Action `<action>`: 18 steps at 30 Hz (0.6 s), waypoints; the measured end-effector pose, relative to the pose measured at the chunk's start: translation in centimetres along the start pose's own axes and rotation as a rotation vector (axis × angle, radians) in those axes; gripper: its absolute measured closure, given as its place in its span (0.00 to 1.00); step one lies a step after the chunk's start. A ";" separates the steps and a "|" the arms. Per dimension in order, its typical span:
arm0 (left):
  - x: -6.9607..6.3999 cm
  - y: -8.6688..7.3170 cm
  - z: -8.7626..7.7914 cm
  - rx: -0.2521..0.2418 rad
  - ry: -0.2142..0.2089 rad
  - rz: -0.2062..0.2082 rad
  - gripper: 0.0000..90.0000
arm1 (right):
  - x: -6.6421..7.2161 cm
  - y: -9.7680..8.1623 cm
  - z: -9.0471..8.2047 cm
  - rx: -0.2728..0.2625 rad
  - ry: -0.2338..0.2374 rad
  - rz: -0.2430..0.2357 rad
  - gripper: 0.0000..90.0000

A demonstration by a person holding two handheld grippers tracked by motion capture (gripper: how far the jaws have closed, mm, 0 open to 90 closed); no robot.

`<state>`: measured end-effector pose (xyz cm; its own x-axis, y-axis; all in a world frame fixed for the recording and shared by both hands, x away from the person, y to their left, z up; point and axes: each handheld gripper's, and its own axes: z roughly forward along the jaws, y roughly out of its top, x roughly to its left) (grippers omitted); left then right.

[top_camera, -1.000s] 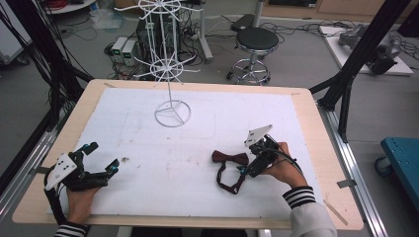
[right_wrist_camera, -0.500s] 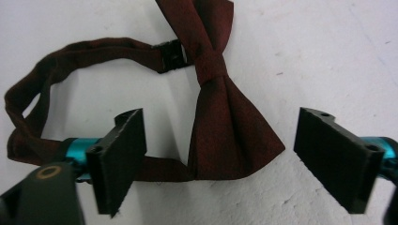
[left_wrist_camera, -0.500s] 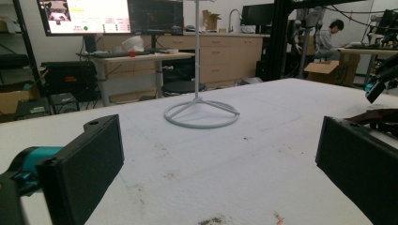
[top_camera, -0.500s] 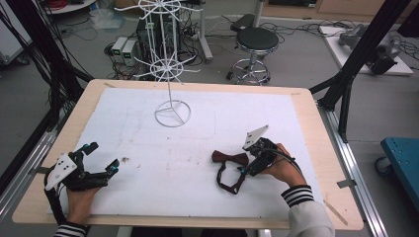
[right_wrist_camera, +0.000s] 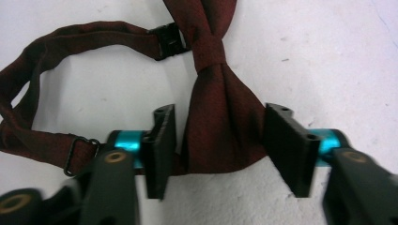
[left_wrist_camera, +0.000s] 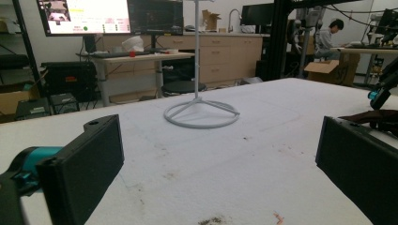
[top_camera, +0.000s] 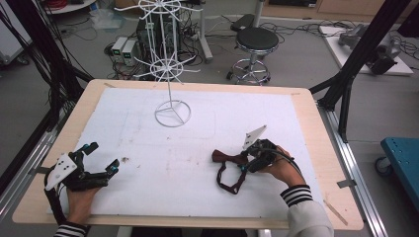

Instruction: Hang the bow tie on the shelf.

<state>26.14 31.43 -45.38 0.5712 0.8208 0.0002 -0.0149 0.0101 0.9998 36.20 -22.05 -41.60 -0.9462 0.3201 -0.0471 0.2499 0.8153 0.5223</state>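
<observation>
Now my right gripper (right_wrist_camera: pixel 220 150) has just been closing, fingers (right_wrist_camera: pixel 162 145) apart astride one wing of the bow tie (right_wrist_camera: pixel 216 98) on the desk (top_camera: pixel 306 123), its long axis running away from them.

Black stool (top_camera: pixel 257 39) on grey floor (top_camera: pixel 301 64); wooden cabinets (left_wrist_camera: pixel 225 58) behind.

the right gripper (top_camera: pixel 245 164) has just been closing its jaws around one wing of the dark red bow tie (top_camera: pixel 228 159), whose strap loops just beside it.
</observation>
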 end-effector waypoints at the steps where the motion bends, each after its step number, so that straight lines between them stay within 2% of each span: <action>1: 0.0 0.0 0.0 0.000 -0.001 0.000 0.02 | 0.0 0.0 0.0 0.005 0.000 0.009 0.60; 4: 0.0 0.0 0.0 -0.003 0.002 0.000 0.02 | 0.0 0.0 0.1 0.039 -0.001 -0.011 0.72; 8: 0.0 0.0 0.0 -0.001 0.001 0.000 0.02 | 0.2 0.2 0.1 0.058 -0.004 -0.047 0.90; 10: 0.0 0.0 0.0 -0.002 0.000 -0.001 0.02 | 0.2 0.3 0.1 0.061 -0.008 -0.060 0.92; 18: 0.0 0.0 0.0 -0.001 0.000 -0.004 0.02 | 0.1 0.3 -0.1 0.031 0.004 -0.046 0.92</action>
<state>26.16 31.43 -45.39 0.5710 0.8210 -0.0042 -0.0134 0.0144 0.9998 36.14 -21.86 -41.33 -0.9575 0.2806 -0.0671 0.2128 0.8437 0.4928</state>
